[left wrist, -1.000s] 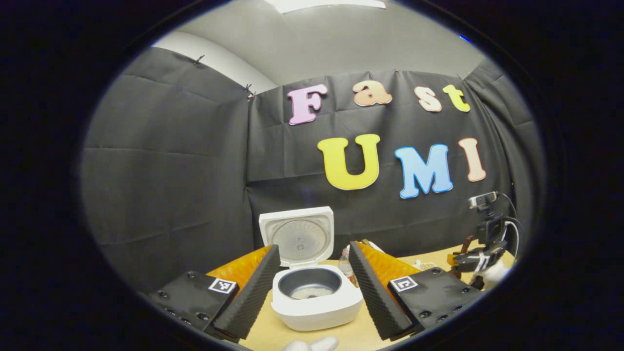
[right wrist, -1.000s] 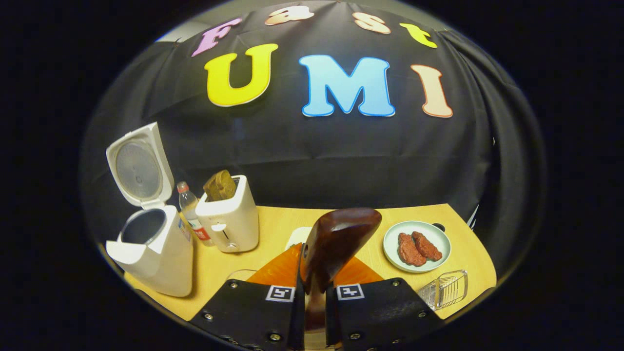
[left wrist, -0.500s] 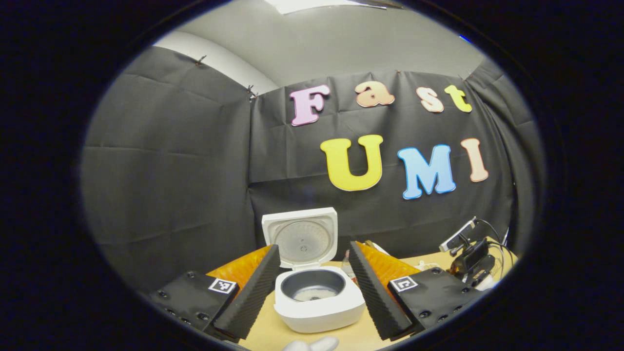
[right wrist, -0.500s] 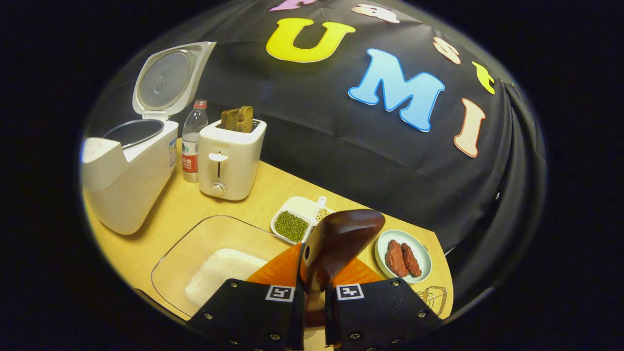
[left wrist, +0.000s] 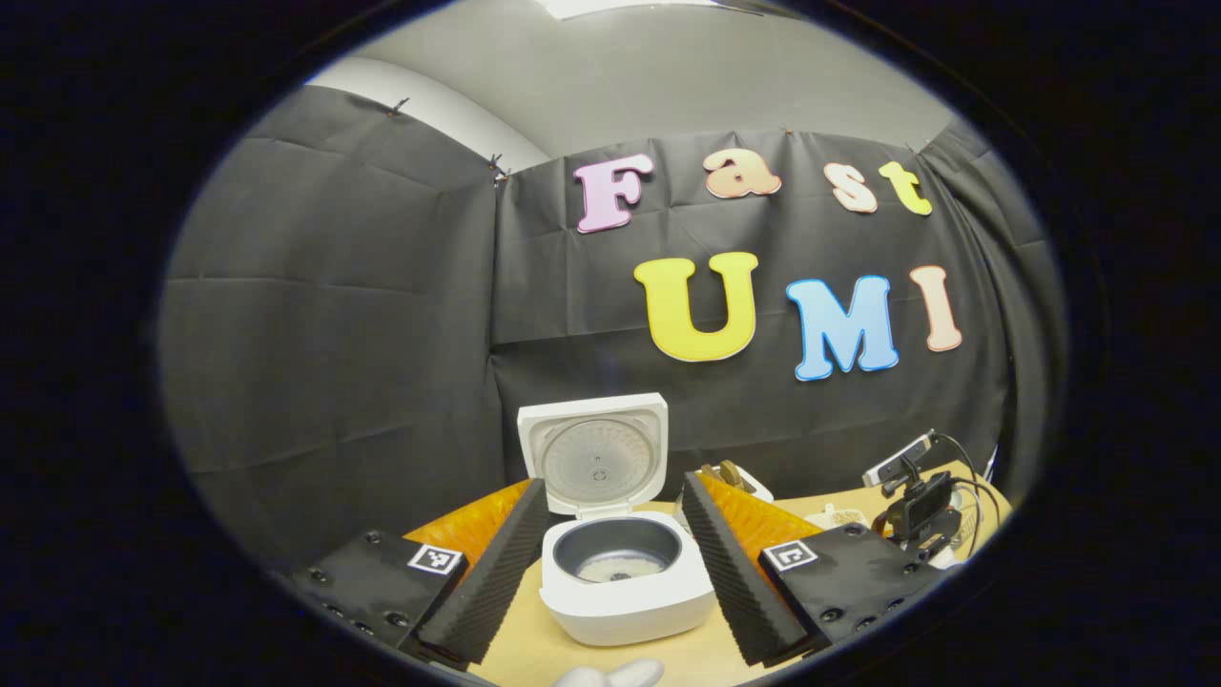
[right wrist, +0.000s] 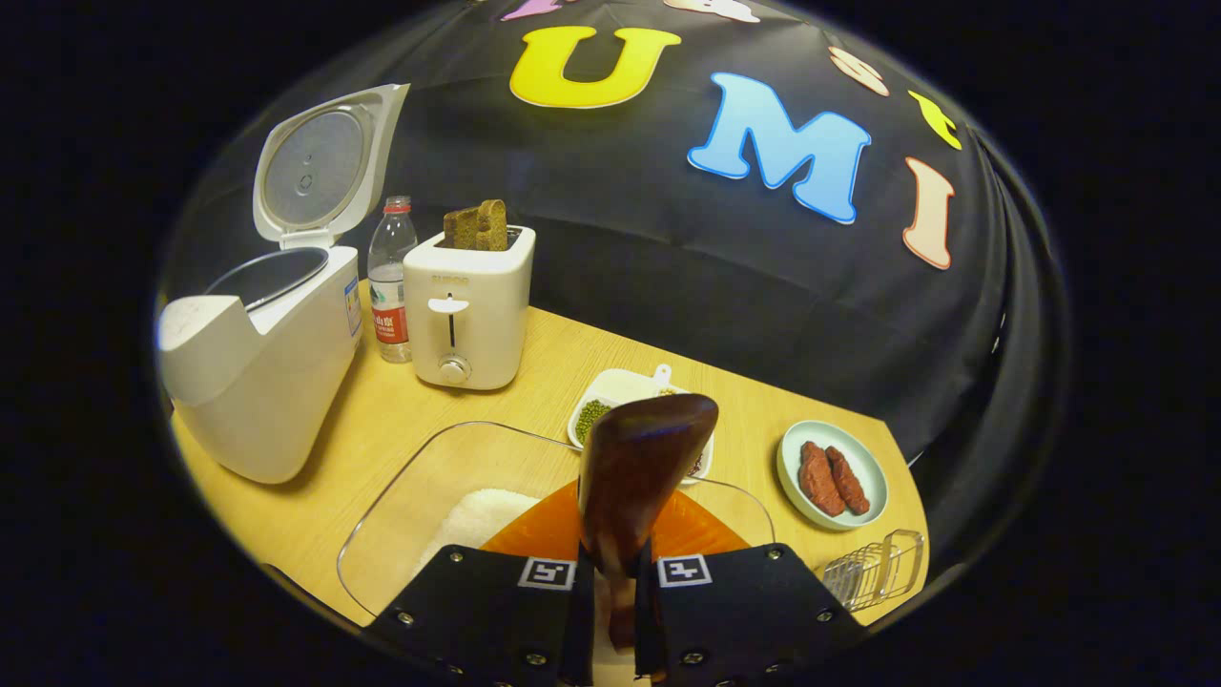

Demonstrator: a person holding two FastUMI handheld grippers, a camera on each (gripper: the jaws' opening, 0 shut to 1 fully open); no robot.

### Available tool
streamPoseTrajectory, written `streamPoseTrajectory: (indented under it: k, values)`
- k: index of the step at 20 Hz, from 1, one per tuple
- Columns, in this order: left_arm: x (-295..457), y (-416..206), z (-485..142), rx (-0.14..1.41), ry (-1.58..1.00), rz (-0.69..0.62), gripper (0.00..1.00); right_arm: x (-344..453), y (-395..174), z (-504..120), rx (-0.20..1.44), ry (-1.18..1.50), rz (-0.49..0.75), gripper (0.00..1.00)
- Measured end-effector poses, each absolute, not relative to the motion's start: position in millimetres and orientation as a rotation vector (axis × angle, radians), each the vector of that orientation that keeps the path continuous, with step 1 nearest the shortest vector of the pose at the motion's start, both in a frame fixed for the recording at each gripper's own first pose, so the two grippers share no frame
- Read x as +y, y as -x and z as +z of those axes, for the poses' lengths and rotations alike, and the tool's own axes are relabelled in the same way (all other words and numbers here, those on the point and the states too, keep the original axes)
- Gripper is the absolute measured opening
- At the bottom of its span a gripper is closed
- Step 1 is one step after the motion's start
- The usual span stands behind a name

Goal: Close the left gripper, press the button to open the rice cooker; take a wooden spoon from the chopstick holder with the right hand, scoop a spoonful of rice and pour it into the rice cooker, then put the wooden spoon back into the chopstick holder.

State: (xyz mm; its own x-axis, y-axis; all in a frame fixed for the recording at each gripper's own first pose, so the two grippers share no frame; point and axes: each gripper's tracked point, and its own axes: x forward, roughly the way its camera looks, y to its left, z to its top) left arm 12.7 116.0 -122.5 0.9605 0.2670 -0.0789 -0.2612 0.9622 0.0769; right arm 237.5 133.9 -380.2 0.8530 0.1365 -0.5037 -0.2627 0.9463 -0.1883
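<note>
Your right gripper (right wrist: pixel 610 596) is clamped on the wooden spoon (right wrist: pixel 637 477): dark glossy brown, bowl forward, above the glass dish (right wrist: pixel 420 496) holding white rice (right wrist: pixel 477 515) on the bench (right wrist: pixel 286 496). Your left gripper (left wrist: pixel 610 553) is spread wide, grasping nothing, framing the white rice cooker (left wrist: pixel 625 582), lid up, some rice inside.

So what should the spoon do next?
Probably dip down into the white rice in the clear glass dish: the dark wooden spoon, clamped in the right gripper, looks empty above it, and the white rice cooker already stands open.
</note>
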Motion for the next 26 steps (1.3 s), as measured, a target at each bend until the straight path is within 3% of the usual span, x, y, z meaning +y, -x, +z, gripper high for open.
streamPoseTrajectory:
  k: [15,26]
  values:
    - [118,-14,-118,0.1,-0.065,0.263,1.0,134,-236,-389,0.653,-0.587,0.143,0.17]
    - [111,-16,-101,0.078,-0.108,0.242,1.0,91,-238,-375,0.571,-0.959,0.088,0.17]
